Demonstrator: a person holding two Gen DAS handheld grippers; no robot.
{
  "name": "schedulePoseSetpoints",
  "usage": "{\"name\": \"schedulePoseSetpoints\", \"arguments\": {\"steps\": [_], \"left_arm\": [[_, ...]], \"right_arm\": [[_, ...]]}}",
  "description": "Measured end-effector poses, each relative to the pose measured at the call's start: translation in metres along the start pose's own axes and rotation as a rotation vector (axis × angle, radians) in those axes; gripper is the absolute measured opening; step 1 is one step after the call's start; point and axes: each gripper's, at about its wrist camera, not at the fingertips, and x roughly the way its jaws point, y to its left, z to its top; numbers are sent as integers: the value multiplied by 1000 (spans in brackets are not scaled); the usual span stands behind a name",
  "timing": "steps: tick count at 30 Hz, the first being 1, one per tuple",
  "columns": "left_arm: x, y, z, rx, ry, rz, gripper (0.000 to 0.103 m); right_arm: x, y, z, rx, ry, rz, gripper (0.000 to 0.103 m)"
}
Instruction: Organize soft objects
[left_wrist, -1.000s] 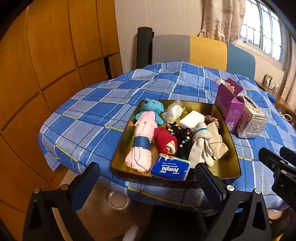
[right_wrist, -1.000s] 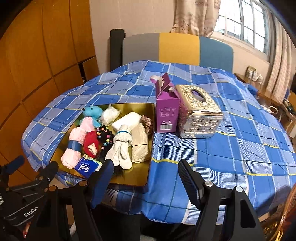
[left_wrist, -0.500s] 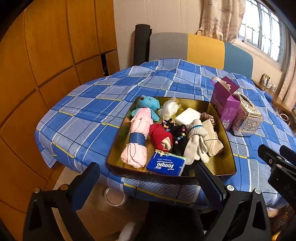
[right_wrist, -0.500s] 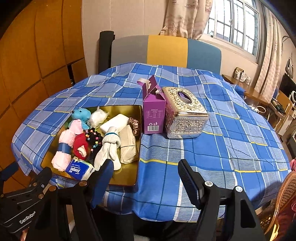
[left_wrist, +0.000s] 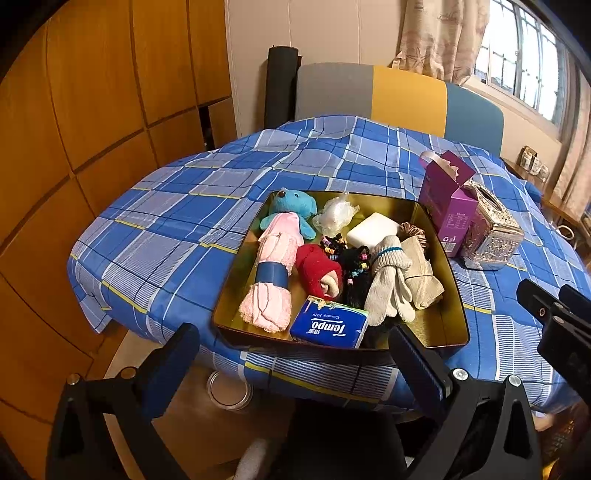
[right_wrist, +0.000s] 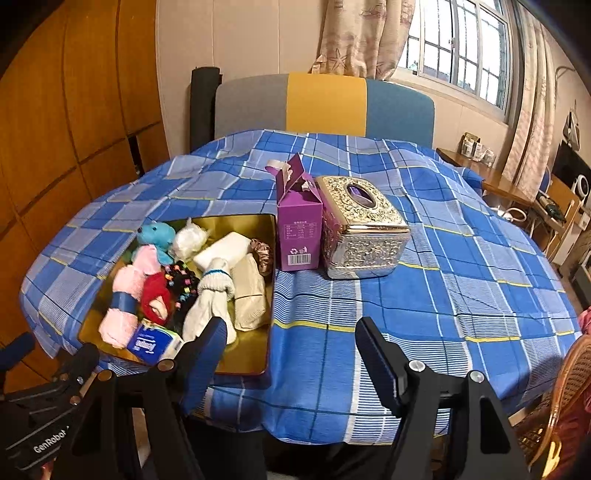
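Note:
A gold tray (left_wrist: 448, 321) (right_wrist: 255, 360) sits on the blue checked tablecloth near the front edge. It holds a blue plush toy (left_wrist: 293, 210), a rolled pink towel (left_wrist: 271, 273), a red sock (left_wrist: 319, 271), white gloves (left_wrist: 388, 280), a beige cloth (left_wrist: 419, 271), a Tempo tissue pack (left_wrist: 328, 326), a white block (left_wrist: 373, 230) and beaded hair ties (left_wrist: 351, 258). My left gripper (left_wrist: 295, 356) is open and empty, held off the table before the tray. My right gripper (right_wrist: 291, 350) is open and empty, at the tray's right front corner.
A purple carton (right_wrist: 297, 221) and an ornate silver tissue box (right_wrist: 360, 229) stand right of the tray. A grey, yellow and blue chair back (right_wrist: 325, 103) is behind the table. Wooden panelling is on the left. A round lid (left_wrist: 229, 387) lies on the floor.
Both grippers have drawn back and up from the table, so the tray and boxes look smaller and farther. Nothing on the table has moved.

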Motion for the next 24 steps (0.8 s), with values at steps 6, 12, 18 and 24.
{"name": "schedulePoseSetpoints", "arguments": {"steps": [6, 12, 18, 24], "left_arm": [[2, 2, 0, -5, 9, 3, 103], [1, 1, 0, 1, -3, 13, 103], [1, 2, 0, 3, -8, 12, 103], [1, 2, 0, 3, -3, 10, 103]], "right_arm": [[1, 0, 0, -12, -9, -29, 73], [2, 0, -1, -13, -5, -31, 73], [3, 1, -1, -14, -6, -36, 73], [5, 0, -1, -11, -1, -36, 73]]}}
